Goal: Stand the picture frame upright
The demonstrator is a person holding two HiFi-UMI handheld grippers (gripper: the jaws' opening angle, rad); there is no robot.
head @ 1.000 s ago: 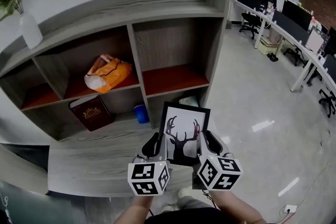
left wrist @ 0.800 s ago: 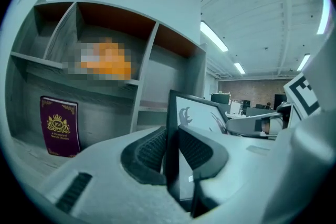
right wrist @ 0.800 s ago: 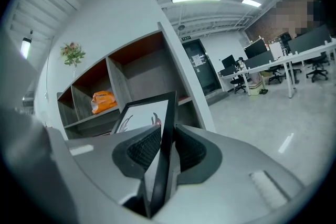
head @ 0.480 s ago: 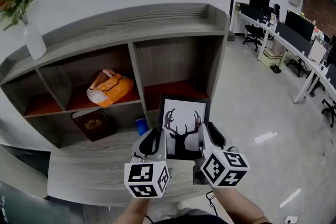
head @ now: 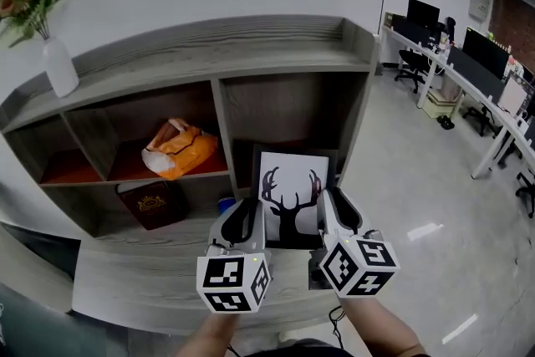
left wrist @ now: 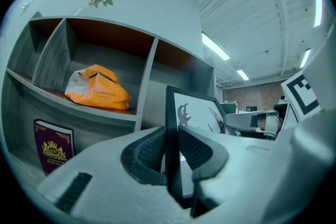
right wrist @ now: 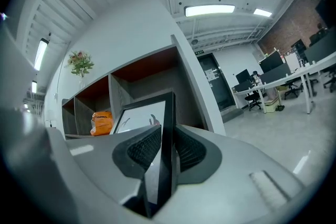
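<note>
Both claws are clamped on the frame (head: 292, 195): left claw (head: 248, 221) on its left edge, right claw (head: 334, 217) on its right. It hangs upright before the shelf (head: 201, 54). Judged light, stiff, possibly glazed; edge holds suit.

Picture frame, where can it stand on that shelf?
Bare spots: the shelf top right of the vase, the cubby right of the orange bag, and the low ledge before the book. The bag's cubby is crowded.

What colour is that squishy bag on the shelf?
Orange bag, with some white at one end. It shows best in the left gripper view.
</note>
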